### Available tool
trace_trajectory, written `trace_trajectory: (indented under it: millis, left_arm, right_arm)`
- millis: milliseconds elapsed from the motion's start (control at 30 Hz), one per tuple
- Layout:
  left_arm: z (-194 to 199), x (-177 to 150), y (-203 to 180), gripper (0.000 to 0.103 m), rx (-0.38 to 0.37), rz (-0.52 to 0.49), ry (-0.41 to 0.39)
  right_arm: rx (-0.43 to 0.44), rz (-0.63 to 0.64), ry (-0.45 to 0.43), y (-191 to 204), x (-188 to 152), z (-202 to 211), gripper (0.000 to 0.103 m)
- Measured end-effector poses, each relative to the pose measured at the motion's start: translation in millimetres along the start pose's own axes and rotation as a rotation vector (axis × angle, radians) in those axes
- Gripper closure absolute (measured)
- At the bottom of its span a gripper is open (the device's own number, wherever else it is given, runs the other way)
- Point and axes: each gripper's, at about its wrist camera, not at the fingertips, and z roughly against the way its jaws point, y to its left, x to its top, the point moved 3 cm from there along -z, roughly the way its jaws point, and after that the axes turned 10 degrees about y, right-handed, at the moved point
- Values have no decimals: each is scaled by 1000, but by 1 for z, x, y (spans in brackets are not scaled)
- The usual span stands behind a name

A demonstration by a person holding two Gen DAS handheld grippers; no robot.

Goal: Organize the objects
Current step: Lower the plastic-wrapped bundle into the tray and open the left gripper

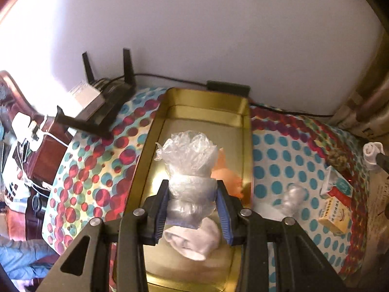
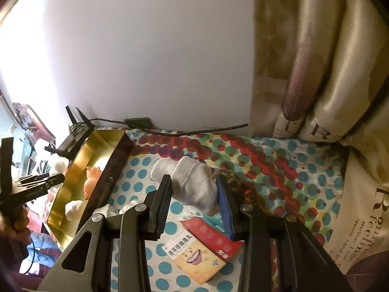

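A gold tin tray [image 1: 201, 112] stands on a dotted cloth. My left gripper [image 1: 193, 189] is shut on a clear plastic bag bundle [image 1: 189, 160] and holds it above the tray. Under it lie a white sock ball [image 1: 194, 241] and an orange baby doll [image 1: 228, 177]. My right gripper [image 2: 194, 187] is shut on a white rolled sock [image 2: 194, 182] above the cloth, right of the tray [image 2: 107, 136]. The doll [image 2: 91, 177] and the sock ball [image 2: 74, 209] also show in the right wrist view, as does the left gripper [image 2: 52, 178].
Small packets and boxes [image 2: 204, 245] lie on the cloth under my right gripper. Another plastic bundle [image 1: 294, 197] lies right of the tray. A black router [image 1: 102, 99] and cables stand at the back left. Curtains [image 2: 316, 73] hang at the right.
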Motion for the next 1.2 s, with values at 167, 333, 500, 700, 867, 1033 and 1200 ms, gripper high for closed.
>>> trace_trajectory:
  millis: [167,333,500,700,867,1033,1200]
  left_arm:
    - [-14,-6,9,66,-14,2,36]
    - [-29,-9,13,66,-7,-15,66]
    - [-37,-7,16,66,2,-41,78]
    - [-45,-5,15,65,1,-62,85]
    - [-47,-4,16,63,12,-77,88]
    - [-50,-4,19,63,15,-75,93]
    - [-52,-5,20,62,13,-78,103]
  right_arm:
    - [3,16,3,13,0,0,69]
    - [-2,14,6,18,-1,0,69]
    - [-7,9,10,24,-4,0,69]
    - [-13,8,16,31,-8,1,68]
    - [-17,12,17,37,-9,2,68]
    - [-19,14,19,41,-10,3,68]
    - [-19,14,21,44,-11,4,68]
